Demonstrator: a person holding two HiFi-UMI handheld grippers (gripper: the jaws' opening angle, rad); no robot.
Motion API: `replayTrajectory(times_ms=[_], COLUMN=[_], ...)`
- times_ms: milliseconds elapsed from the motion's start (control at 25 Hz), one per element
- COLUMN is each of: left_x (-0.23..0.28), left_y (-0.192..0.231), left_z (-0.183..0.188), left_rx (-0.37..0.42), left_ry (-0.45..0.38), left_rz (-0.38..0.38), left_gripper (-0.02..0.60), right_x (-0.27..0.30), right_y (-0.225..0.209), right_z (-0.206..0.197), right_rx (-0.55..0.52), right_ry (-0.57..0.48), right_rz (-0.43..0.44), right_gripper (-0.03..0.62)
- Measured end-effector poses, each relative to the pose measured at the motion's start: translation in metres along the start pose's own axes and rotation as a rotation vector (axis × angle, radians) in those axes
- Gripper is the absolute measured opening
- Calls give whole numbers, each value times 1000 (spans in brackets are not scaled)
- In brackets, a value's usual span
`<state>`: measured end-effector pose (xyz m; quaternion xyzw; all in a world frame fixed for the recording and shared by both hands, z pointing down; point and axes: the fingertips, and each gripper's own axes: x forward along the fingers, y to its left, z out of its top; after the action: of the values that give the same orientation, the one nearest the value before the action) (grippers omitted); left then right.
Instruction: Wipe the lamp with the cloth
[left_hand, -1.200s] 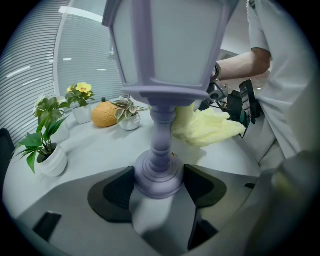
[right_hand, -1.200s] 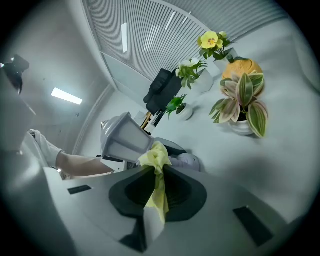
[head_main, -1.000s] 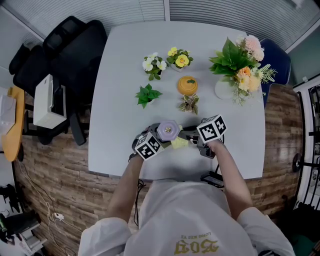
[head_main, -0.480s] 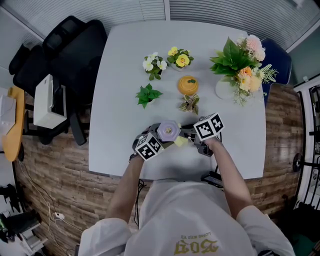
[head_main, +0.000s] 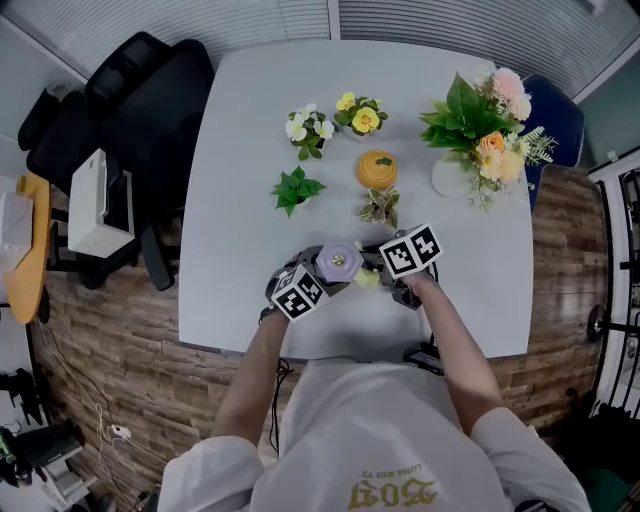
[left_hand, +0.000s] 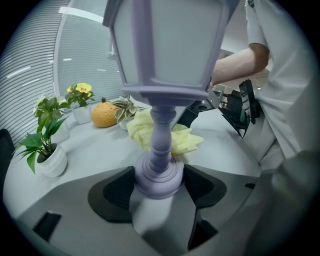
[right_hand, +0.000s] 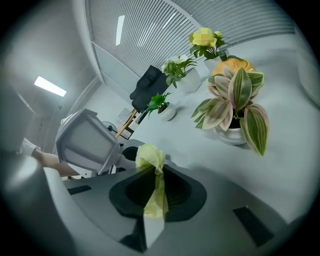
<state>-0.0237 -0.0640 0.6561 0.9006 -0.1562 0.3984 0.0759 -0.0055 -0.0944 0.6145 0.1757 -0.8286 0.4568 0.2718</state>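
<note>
Lamp (left_hand: 159, 75), lavender and lantern-shaped, stands near the front edge of the white table (head_main: 250, 200), its base clamped in the left gripper (left_hand: 160, 185). Right gripper (right_hand: 156, 195) has its jaws pinched on the yellow cloth (right_hand: 150, 157), just beside the lamp's shade.

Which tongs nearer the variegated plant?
Right. The right tongs, shut on the cloth, sit just before the variegated plant; the left tongs, clamping the lamp, are farther off leftward.

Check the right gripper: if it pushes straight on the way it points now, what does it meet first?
Most likely the lamp. The right gripper, shut on the yellow cloth, points at the lamp's stem just beyond the bunched cloth. Depth is unclear, so the cloth may be touching it.
</note>
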Motion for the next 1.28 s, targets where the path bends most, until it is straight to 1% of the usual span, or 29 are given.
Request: replayTrajectory(times_ms=[120,440,560,760,960,1280], left_x=[0,0,0,0,0,1], left_y=[0,0,0,0,1,0], left_z=[0,0,0,0,0,-1], left_rx=[0,1,3,2,3,2], left_ry=[0,0,-2,-3,-2,-1], left_rz=[1,1,3,2,3,2], left_gripper=[308,308,308,308,308,308], right_x=[3,11,15,17,15,7], right_y=[-3,-7,-9,-14,-15,-14], right_z=[1,11,14,17,14,-1], right_rx=[2,1,6,45,47,50], right_ry=[-2,-15,-21,-37,-26,12], right_rz=[-21,-35,-31,-15,-11,-1], right_gripper=[49,49,49,51,51,49])
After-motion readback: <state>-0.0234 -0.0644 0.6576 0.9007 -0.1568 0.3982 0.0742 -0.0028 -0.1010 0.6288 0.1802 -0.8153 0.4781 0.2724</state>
